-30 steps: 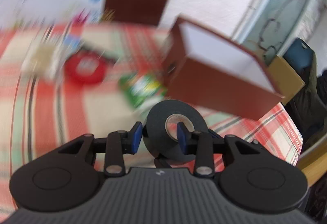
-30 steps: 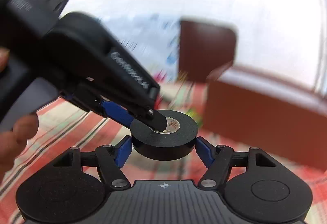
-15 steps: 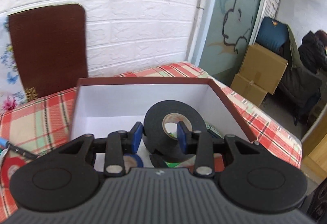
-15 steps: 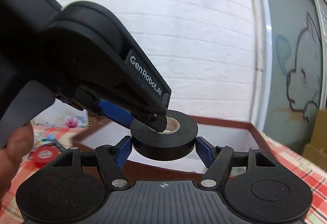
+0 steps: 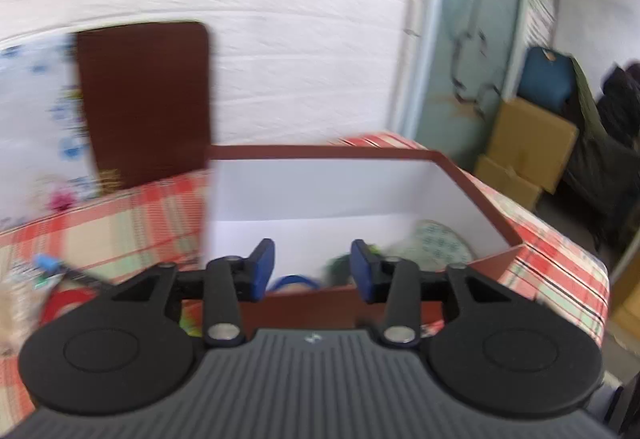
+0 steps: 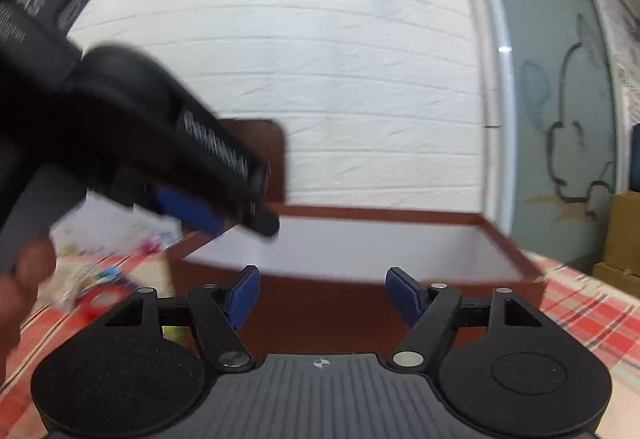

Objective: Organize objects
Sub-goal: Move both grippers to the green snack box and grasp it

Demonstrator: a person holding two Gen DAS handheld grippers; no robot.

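The brown box (image 5: 320,152) with a white inside stands open on the checked tablecloth (image 5: 120,231). My left gripper (image 5: 308,267) hovers at its near wall, its jaws opening with nothing between them. Below it in the box lie a blue ring (image 5: 296,281), something green (image 5: 340,263) and a round patterned item (image 5: 436,243). My right gripper (image 6: 322,291) stands open and bare before the box (image 6: 380,215). The left gripper (image 6: 240,217) crosses that view from the upper left. The black tape roll shows in neither view.
The brown lid (image 5: 144,99) leans on the white wall behind the table. A red tape roll (image 5: 64,303) and small clutter lie left of the box. The table's edge drops off at the right, with cardboard boxes (image 5: 528,143) beyond. A hand (image 6: 24,279) holds the left gripper.
The black tape roll that both grippers held is gone from between their fingers. Both sets of jaws stand wider. The left gripper has drawn back and up from over the box.
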